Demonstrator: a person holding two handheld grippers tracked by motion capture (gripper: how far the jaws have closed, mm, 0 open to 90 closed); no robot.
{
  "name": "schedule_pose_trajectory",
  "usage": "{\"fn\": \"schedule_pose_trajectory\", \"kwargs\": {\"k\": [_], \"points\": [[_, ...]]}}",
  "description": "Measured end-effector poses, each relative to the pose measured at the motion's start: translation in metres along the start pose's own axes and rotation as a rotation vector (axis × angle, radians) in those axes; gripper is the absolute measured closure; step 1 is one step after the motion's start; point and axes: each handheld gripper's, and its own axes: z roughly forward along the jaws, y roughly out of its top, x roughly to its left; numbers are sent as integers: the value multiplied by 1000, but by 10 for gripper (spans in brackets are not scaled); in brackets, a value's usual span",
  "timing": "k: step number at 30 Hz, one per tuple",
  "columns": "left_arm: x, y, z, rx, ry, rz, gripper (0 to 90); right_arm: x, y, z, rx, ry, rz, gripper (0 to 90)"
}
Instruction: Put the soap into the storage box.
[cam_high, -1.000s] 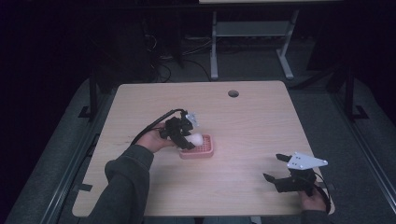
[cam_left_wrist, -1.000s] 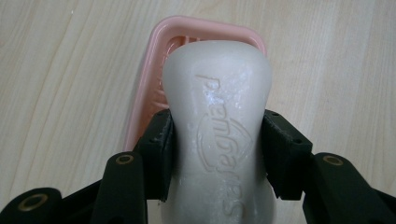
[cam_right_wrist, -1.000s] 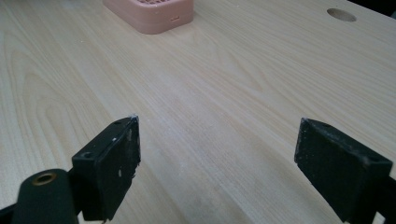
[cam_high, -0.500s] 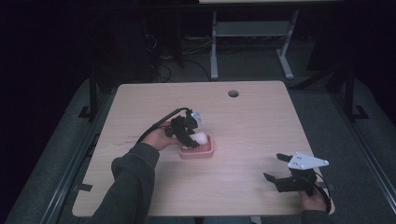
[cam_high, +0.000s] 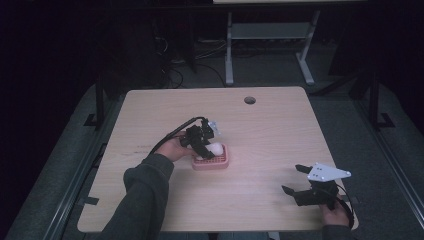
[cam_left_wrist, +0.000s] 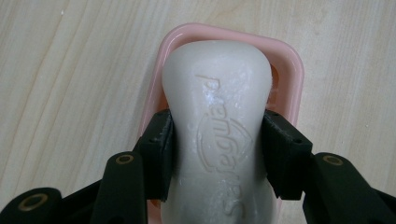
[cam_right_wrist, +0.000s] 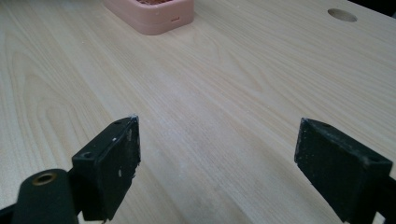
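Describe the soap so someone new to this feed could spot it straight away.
Start at the light wooden table and find the small pink dish left of its middle. The soap is the white bar over that dish, clamped at its sides by the left gripper. It is the one white thing there, narrow-waisted, with raised lettering on its top face.

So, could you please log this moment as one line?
left gripper: shut on soap bar | over pink dish | right gripper: open, idle
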Motion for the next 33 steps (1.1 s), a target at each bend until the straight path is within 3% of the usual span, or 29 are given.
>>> {"fn": "schedule_pose_trajectory", "kwargs": {"k": [33], "points": [[2, 3, 16, 24, -6, 10, 493, 0, 0, 1, 1, 4, 0, 136]]}}
